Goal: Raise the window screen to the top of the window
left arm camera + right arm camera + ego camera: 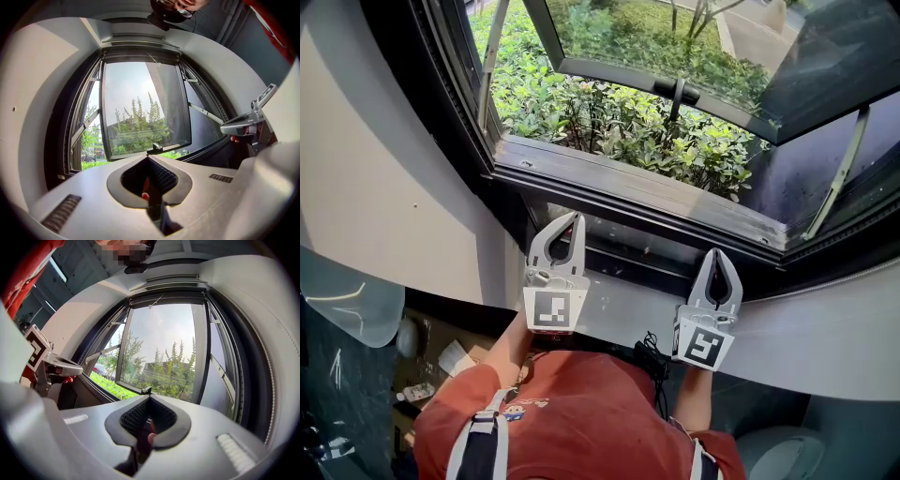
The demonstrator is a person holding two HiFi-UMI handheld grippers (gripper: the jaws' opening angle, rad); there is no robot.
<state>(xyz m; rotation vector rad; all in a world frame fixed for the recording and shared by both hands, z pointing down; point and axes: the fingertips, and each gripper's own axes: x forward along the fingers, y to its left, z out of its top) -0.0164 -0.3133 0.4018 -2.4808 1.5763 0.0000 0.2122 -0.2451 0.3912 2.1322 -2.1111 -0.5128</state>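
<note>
Head view, white sill point(619, 305) below open window point(609, 73), shrubs point(609, 122) outside, left gripper point(577, 217) and right gripper point(717, 253) jaws together.

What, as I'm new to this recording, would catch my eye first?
The open window sash, swung outward at the top of the head view, with bright green shrubs beneath it. Below, the left tongs and right tongs, both shut and empty, are held side by side near the dark sill.
</note>
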